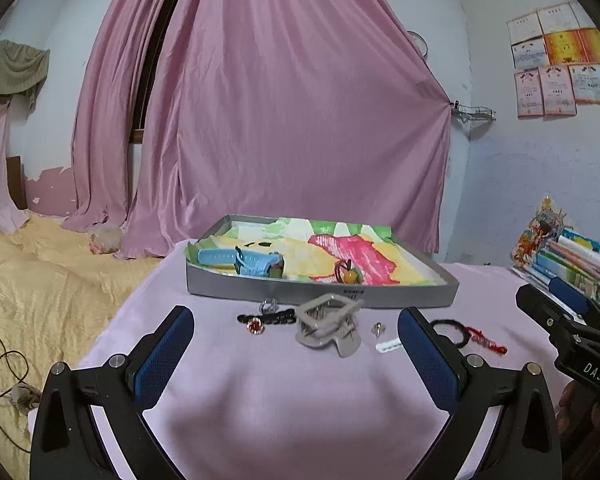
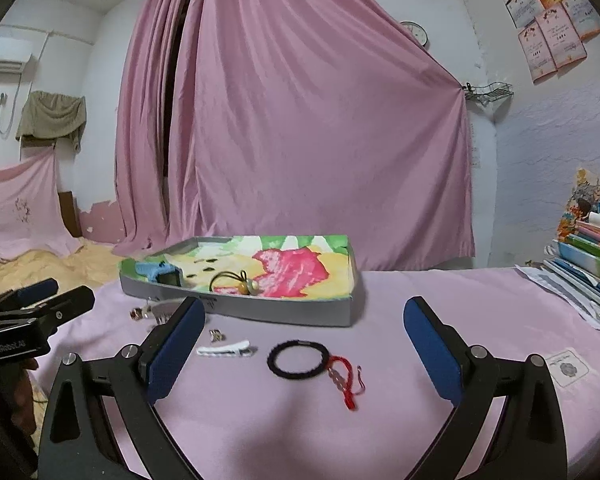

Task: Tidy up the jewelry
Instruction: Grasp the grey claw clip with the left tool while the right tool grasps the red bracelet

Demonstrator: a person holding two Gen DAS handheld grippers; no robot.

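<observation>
Right wrist view — black bracelet (image 2: 298, 360) lies between open right gripper's (image 2: 305, 350) fingers

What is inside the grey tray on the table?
The grey tray holds a coloured drawing as lining, a blue watch and a cord with a yellow bead. The tray floor underneath is covered.

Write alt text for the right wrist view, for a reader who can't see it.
The right gripper hangs with jaws open over a pink-covered table, a black bead bracelet with a red tassel lying between them. A white hair clip lies to its left; behind sits a grey tray holding a blue watch. The left gripper shows at left.
</observation>
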